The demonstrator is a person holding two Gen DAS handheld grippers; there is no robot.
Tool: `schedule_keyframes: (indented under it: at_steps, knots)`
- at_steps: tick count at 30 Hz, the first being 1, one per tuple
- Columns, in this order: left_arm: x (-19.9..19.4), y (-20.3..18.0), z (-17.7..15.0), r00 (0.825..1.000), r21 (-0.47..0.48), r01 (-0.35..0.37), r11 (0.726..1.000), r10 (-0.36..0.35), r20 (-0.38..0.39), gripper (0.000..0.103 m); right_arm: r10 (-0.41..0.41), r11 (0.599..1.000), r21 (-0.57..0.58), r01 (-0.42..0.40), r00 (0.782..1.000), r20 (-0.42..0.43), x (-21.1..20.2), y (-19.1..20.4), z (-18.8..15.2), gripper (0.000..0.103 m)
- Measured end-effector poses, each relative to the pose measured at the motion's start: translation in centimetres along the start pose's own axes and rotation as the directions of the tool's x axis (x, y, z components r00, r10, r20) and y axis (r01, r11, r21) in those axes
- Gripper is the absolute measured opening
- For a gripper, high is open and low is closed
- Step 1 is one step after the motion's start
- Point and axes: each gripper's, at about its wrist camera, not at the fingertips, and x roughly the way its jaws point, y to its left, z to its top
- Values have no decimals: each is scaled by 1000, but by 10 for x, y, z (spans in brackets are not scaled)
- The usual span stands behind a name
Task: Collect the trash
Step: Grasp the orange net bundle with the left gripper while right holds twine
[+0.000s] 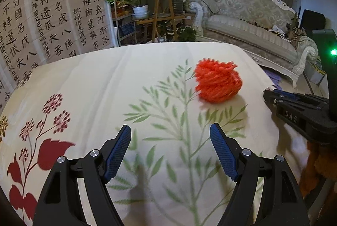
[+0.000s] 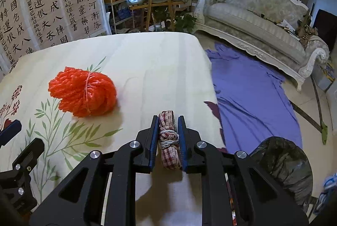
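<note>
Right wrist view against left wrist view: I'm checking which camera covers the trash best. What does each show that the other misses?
Only the right wrist view shows the right gripper shut on a red-and-white cord bundle, a dark trash bag and a purple sheet on the floor. Only the left wrist view shows the open, empty left gripper. Both show the orange rope bundle on the flowered cloth, and the sofa.

The orange rope bundle (image 1: 218, 82) is motion-blurred in the left wrist view. The black bag (image 2: 284, 164), near right, is partly hidden behind the right gripper (image 2: 168, 120). Items on the far sofa (image 2: 252, 21) are too small to identify.
</note>
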Motion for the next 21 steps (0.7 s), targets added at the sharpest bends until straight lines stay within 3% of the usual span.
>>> schedule_keyframes:
  at_steps: [21]
  knots:
    - [33,-50,46,997,59,49,997,-52,62,79,-20,996,91,16,999,46,-11,-56,-2,18]
